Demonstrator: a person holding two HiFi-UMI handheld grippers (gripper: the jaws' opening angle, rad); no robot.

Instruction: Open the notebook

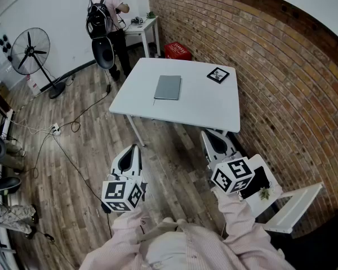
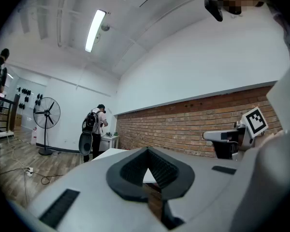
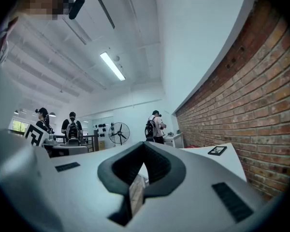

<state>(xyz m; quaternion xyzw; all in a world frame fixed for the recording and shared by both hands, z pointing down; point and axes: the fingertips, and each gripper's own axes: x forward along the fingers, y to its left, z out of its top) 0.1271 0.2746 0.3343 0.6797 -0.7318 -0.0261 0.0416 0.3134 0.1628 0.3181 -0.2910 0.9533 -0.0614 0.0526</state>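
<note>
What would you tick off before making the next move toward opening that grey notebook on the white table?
1. Notebook closed and flat on the table: ok.
2. Nothing lying on the notebook; the marker tile sits apart from it: ok.
3. Left gripper empty, jaws together: ok.
4. Right gripper empty, jaws together: ok.
5. Grippers at the notebook: not ok; both are short of the table's near edge.
6. Which edge is the notebook's spine: cannot tell.

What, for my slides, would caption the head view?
Left gripper and right gripper, both shut, face a table bearing a closed notebook.
</note>
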